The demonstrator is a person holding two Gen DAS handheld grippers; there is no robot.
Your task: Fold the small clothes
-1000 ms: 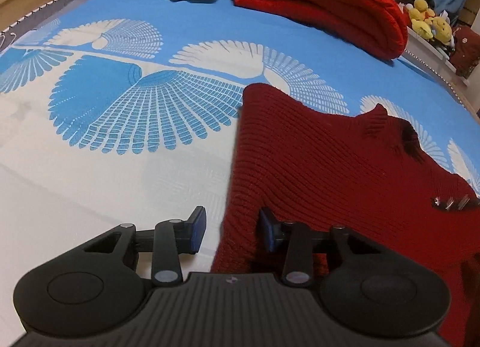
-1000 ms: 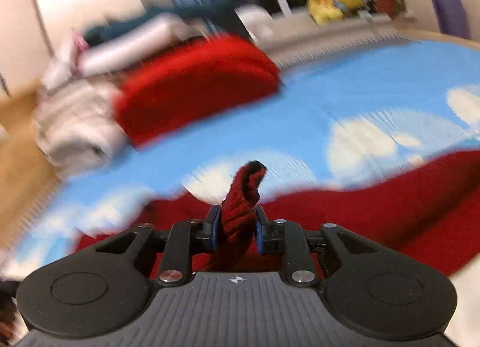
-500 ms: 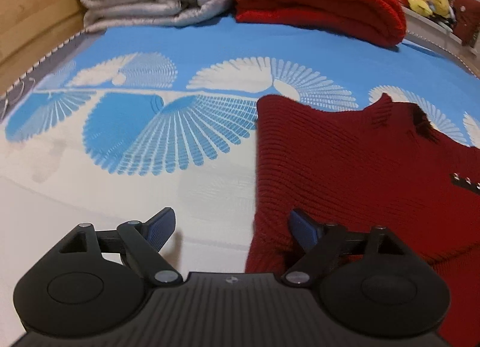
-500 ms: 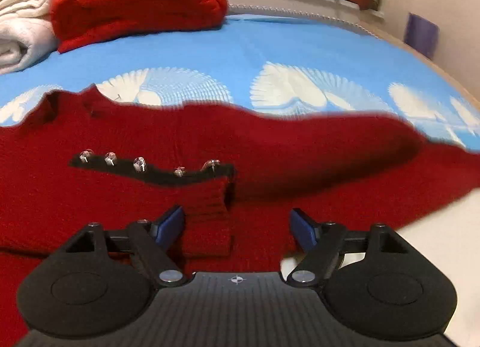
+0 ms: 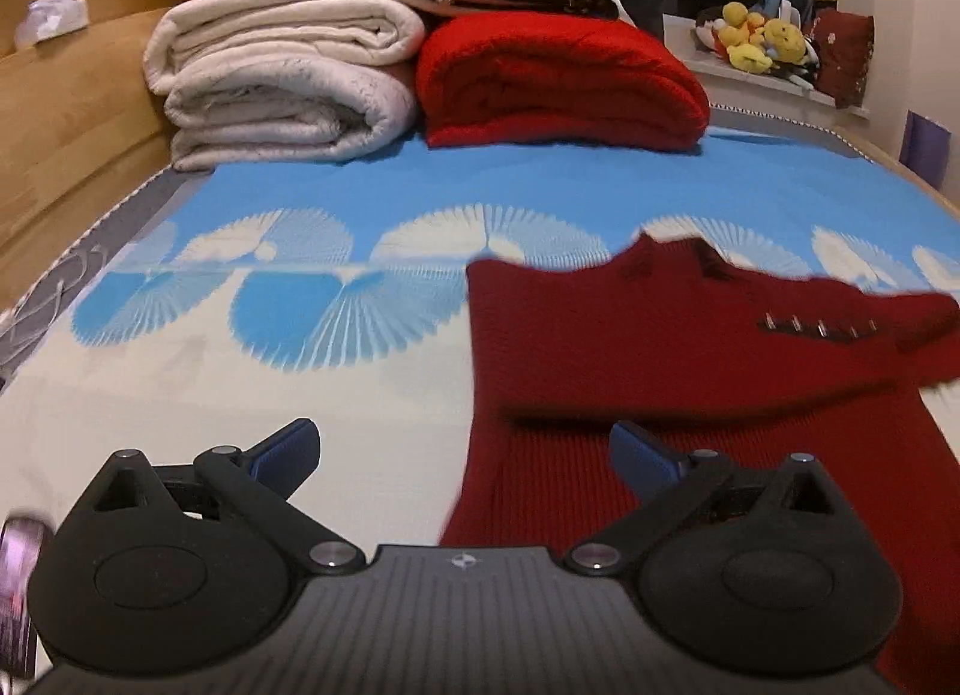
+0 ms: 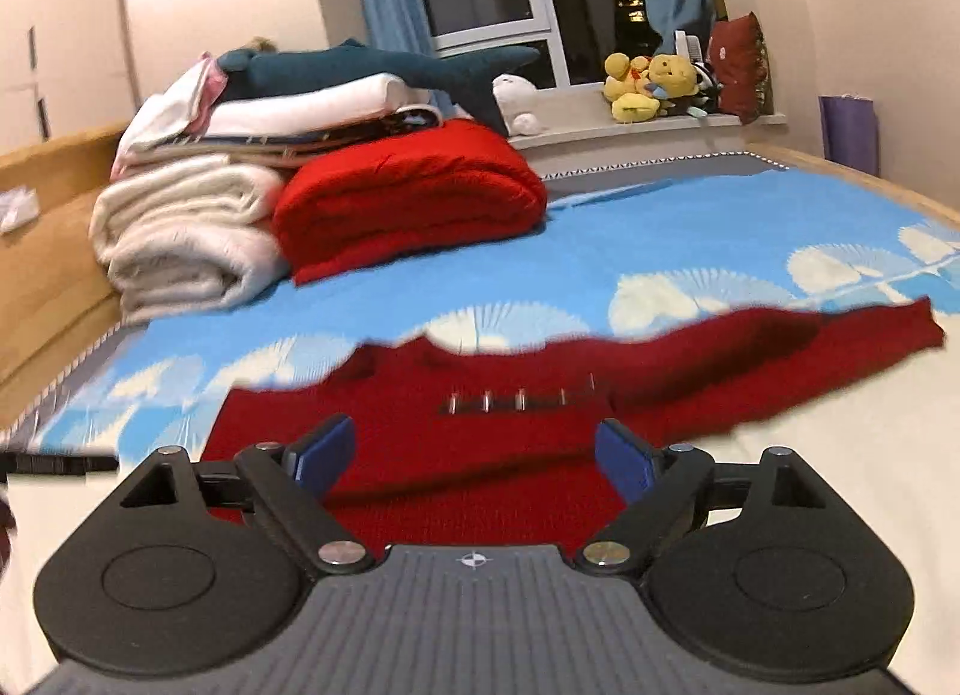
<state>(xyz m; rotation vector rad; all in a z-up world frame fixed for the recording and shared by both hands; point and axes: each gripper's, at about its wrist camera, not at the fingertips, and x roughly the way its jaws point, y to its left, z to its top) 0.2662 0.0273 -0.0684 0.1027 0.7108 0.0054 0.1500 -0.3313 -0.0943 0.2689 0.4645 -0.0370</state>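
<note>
Judging by the dark red sweater (image 6: 420,449) lying in front of the folded red blanket (image 6: 414,203), one sleeve is folded across, your left gripper (image 5: 465,455) and right gripper (image 6: 474,458) have just been opening with nothing between their jaws, and the spread sleeve and body folds remain.

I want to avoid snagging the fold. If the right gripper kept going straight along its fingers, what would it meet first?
Most likely the dark red sweater lying on the bed: the open right gripper points down at its body, just below the black studded strip. Nothing lies between, though depth is hard to judge.
</note>
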